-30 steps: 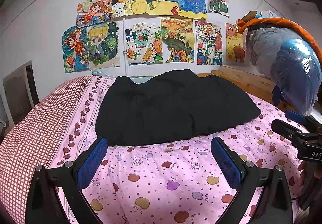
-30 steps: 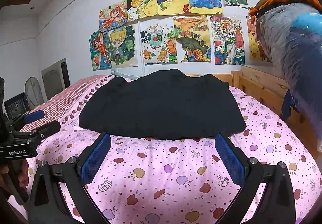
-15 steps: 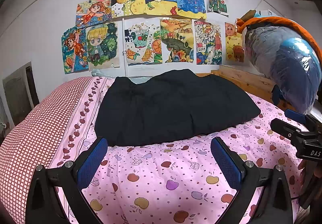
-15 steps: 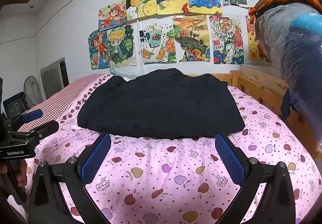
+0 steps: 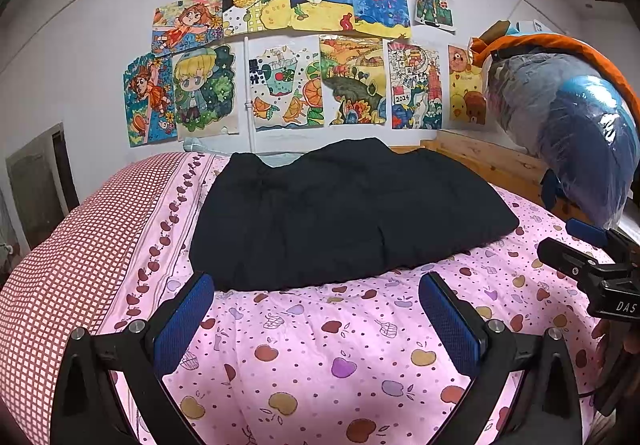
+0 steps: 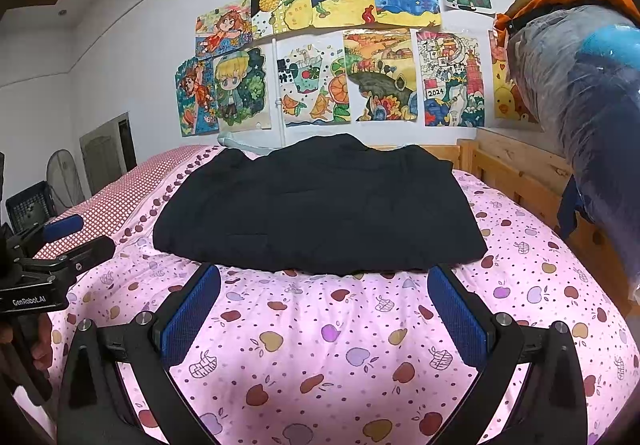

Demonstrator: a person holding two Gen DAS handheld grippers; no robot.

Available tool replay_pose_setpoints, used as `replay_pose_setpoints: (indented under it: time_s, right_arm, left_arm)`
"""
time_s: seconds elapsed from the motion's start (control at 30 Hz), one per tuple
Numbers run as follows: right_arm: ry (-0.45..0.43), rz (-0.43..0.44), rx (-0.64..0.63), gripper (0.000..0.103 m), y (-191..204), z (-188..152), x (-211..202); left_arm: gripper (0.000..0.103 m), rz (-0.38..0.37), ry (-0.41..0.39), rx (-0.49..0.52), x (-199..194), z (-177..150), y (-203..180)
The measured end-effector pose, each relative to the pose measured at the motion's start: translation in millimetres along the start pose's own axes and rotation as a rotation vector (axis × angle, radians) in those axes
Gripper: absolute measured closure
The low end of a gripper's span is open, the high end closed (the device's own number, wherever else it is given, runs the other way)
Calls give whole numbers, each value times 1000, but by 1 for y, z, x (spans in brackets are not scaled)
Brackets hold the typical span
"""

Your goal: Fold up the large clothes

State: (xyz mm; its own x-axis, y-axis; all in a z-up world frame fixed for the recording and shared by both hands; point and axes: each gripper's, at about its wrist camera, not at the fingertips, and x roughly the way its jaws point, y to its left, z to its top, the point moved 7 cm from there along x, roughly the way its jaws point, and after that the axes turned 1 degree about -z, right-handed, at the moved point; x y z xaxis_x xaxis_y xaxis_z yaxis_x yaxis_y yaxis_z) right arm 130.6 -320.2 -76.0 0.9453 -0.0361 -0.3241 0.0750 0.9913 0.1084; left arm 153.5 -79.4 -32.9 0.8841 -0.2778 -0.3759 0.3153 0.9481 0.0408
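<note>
Garment: a big black garment [image 5: 344, 217] lies spread on the pink fruit-print bedspread [image 5: 340, 349], toward the head of the bed, its near hem bunched into a thick edge.
Left gripper: the left gripper [image 5: 316, 321] hovers low over the spread just short of that hem, its blue pads wide apart, nothing between them.
Right gripper: the right gripper [image 6: 324, 313] sits likewise in front of the hem, jaws spread and empty; in the left view it shows at the right edge, held in a hand [image 5: 616, 341].
Step in hand: to my eye this is the approach before a fold. Neither tool touches cloth yet, and the garment looks at most partly folded.
Next move: I'd say each gripper needs to reach a near corner of the hem, pinch one layer cleanly, then lift and carry it over toward the wall.
In the way: little lies between the tools and the hem. The thick, dark edge may make it hard to separate layers.
Around: children's drawings [image 6: 340, 45] cover the wall; a plastic-wrapped bundle [image 5: 576, 137] hangs over the wooden bed rail [image 6: 520, 173] on the right; a red checked sheet [image 5: 72, 245] runs along the left.
</note>
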Motion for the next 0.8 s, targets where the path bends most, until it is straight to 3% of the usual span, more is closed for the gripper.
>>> replay_pose_setpoints:
  time_s: [0.8]
  right_arm:
    - [2,0,1,1,-3,-1,1]
  left_arm:
    - [0,4,0,4,0,-1,-1]
